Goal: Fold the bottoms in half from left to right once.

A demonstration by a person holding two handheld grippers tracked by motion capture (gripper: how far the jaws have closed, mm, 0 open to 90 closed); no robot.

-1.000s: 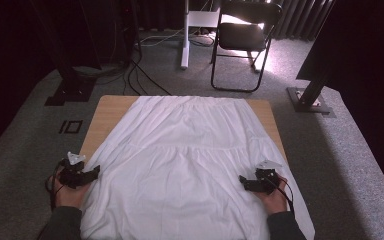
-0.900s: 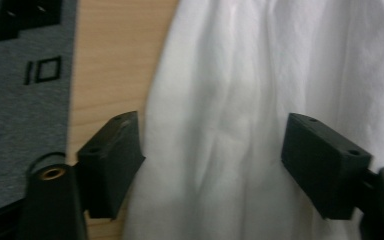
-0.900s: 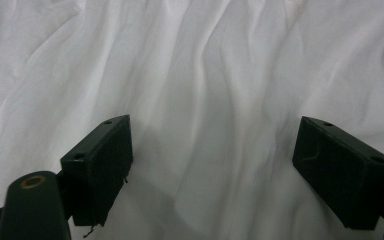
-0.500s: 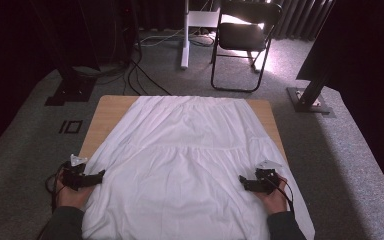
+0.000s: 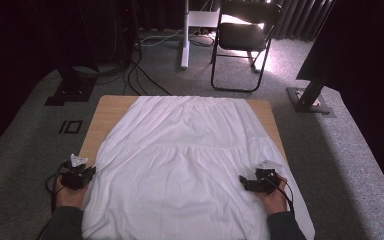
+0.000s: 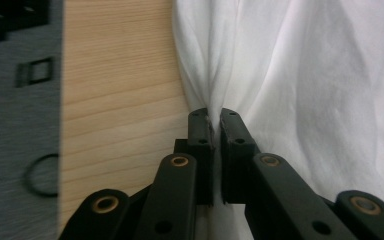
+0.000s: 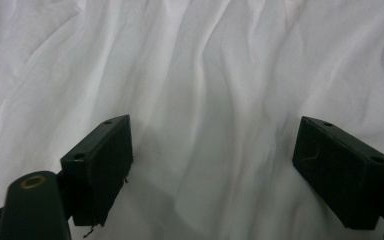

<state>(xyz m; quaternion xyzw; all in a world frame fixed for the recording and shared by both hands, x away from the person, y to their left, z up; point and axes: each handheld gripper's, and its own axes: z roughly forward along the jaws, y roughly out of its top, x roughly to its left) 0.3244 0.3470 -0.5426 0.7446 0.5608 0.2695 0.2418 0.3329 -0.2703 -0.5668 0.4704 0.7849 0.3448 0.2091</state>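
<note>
Pinching white cloth [image 6: 290,75], left fingers [image 6: 200,135]

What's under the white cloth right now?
A light wooden table lies under the white cloth; bare wood shows along its far corners and left edge. Anything beneath the cloth's middle is covered.
</note>
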